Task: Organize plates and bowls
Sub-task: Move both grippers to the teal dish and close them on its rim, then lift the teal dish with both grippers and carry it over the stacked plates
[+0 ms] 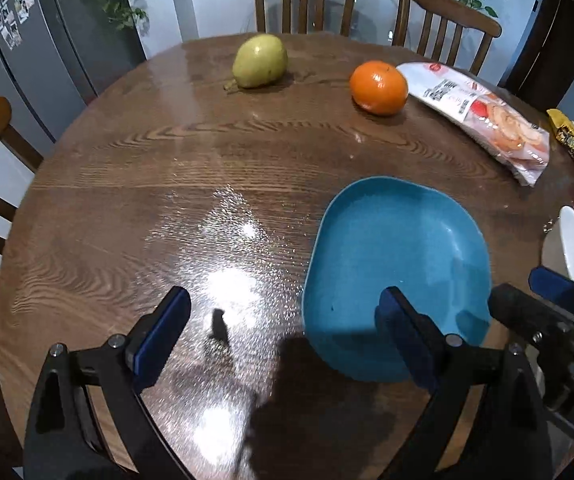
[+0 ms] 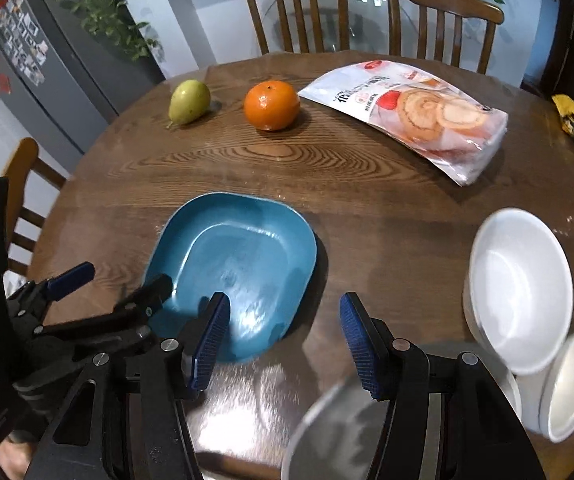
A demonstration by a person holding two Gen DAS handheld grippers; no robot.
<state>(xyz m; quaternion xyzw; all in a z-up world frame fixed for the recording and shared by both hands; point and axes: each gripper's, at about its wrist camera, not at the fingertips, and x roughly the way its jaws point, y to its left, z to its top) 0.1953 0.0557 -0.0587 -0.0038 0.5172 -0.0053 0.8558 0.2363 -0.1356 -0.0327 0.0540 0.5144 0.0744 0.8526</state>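
I take the blue plate (image 1: pixel 399 272) as my landmark; it lies flat on the round wooden bench (image 1: pixel 127 200), near the edge closest to me. My left gripper (image 1: pixel 283 316) hangs above the bench with its fingers spread wide and nothing between them: one blue pad sits over the plate's near rim, the other over bare wood out beyond the plate's left side. My right gripper (image 2: pixel 285 340) stands half open with nothing gripped; its left pad overlaps the plate's near right corner in the view, its right pad is over bare wood beside the plate. In the right wrist view, a grey metal dish (image 2: pixel 327 432) shows blurred below the right fingers, on the near side of the plate; I cannot tell whether it touches them.

To the right of the plate, well apart from it, is a large white bowl (image 2: pixel 523 288), tilted and resting on other white ware, with a smaller white bowl (image 2: pixel 571 384) just past it on the near side. Beyond the plate, toward the chairs (image 2: pixel 299 12), lie a green pear (image 2: pixel 189 101), an orange (image 2: pixel 271 105) beside it, and a bag of cake rolls (image 2: pixel 419 116) further right.
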